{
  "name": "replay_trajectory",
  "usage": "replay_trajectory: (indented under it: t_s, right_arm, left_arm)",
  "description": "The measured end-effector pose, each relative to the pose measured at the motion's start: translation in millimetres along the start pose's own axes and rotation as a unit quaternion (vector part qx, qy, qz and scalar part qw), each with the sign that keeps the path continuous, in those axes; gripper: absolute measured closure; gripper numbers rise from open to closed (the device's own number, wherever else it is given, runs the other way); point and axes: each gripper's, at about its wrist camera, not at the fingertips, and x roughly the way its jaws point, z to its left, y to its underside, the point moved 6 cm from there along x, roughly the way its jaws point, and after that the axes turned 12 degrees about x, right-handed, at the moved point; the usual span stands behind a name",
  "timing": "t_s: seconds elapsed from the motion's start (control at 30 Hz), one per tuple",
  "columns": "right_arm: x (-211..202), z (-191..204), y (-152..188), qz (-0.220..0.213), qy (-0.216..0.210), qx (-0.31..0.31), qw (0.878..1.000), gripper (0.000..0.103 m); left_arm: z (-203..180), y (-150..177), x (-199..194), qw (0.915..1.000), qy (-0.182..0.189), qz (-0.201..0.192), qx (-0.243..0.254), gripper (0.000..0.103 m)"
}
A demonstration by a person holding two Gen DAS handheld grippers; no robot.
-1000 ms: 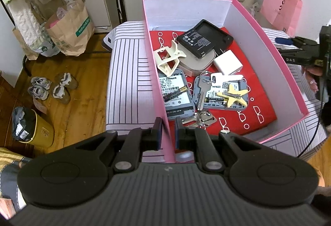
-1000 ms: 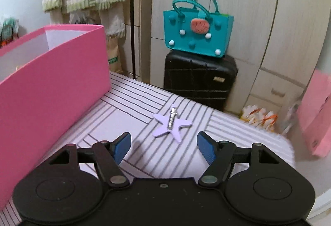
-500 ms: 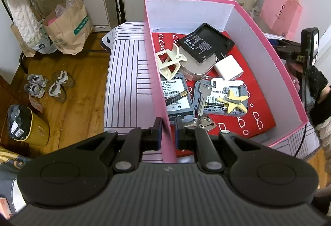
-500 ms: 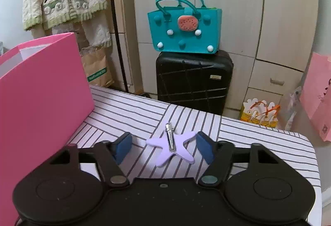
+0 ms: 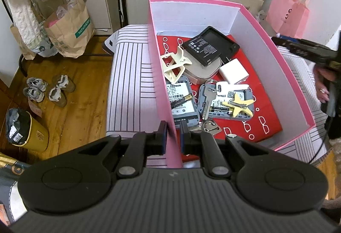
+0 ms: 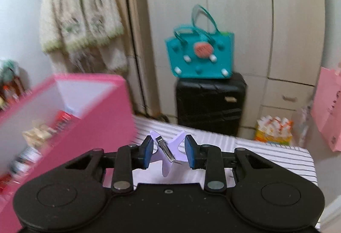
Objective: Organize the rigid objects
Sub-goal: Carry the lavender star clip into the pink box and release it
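Note:
A pink box [image 5: 162,83] stands on the striped table [image 5: 127,83]. My left gripper [image 5: 172,137] is shut on its near left wall. Inside lie a black battery pack [image 5: 211,48], a cream clamp [image 5: 173,64], a white charger [image 5: 233,72], a key [image 5: 206,100], a yellow star clip [image 5: 238,104] and grey devices [image 5: 184,105]. To the right of the box, my right gripper [image 6: 168,148] has its jaws closing, and the blue pads touch a purple star hair clip [image 6: 178,143] between them. The clip is tilted and raised off the striped top.
A teal bag [image 6: 200,56] sits on a black suitcase [image 6: 211,105] behind the table, in front of wardrobe doors. A pink paper bag [image 5: 287,13] hangs at the right. Shoes [image 5: 51,90] and a yellow bin [image 5: 27,128] are on the wooden floor at the left.
My right gripper's jaws have narrowed onto the purple star clip and lifted it off the table, the view swinging toward the box. The left gripper has kept its hold on the box wall.

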Motion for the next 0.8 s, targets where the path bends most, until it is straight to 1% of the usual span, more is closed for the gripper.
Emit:
replay_trajectory:
  t_s: [0.1, 0.2, 0.3, 0.4, 0.47, 0.53, 0.63, 0.7, 0.8]
  right_arm:
    - [-21, 25, -9, -0.011, -0.044, -0.002, 0.999, 0.067]
    - [-34, 55, -20, -0.006, -0.094, -0.014, 0.995, 0.067]
    - [-38, 83, -31, 0.012, -0.144, -0.013, 0.989, 0.066]
    - [-25, 101, -42, 0.045, -0.177, 0.006, 0.983, 0.066]
    - [-9, 110, -45, 0.073, -0.179, 0.010, 0.981, 0.066]
    - [9, 117, -46, 0.099, -0.169, 0.000, 0.981, 0.066]
    - [36, 127, -41, 0.136, -0.133, -0.024, 0.981, 0.066]
    - [47, 129, -37, 0.142, -0.105, -0.034, 0.984, 0.066]
    - [59, 130, -33, 0.156, -0.100, -0.030, 0.982, 0.066]
  left_arm:
    - [-1, 1, -1, 1.0000, 0.001, -0.002, 0.001, 0.093]
    - [-1, 2, -1, 1.0000, 0.003, -0.003, -0.001, 0.093]
    - [-1, 2, 0, 1.0000, 0.003, -0.004, 0.000, 0.093]
    - [0, 2, -1, 1.0000, 0.002, -0.003, -0.001, 0.093]
    - [0, 1, -1, 1.0000, 0.002, -0.001, 0.000, 0.093]
    - [-2, 1, -1, 1.0000, 0.001, 0.002, 0.005, 0.093]
    - [-5, 1, -1, 0.9998, -0.004, 0.005, 0.017, 0.093]
    - [-6, 0, -1, 0.9997, -0.006, 0.006, 0.021, 0.093]
    - [-6, 1, -1, 0.9996, -0.006, 0.006, 0.027, 0.093]
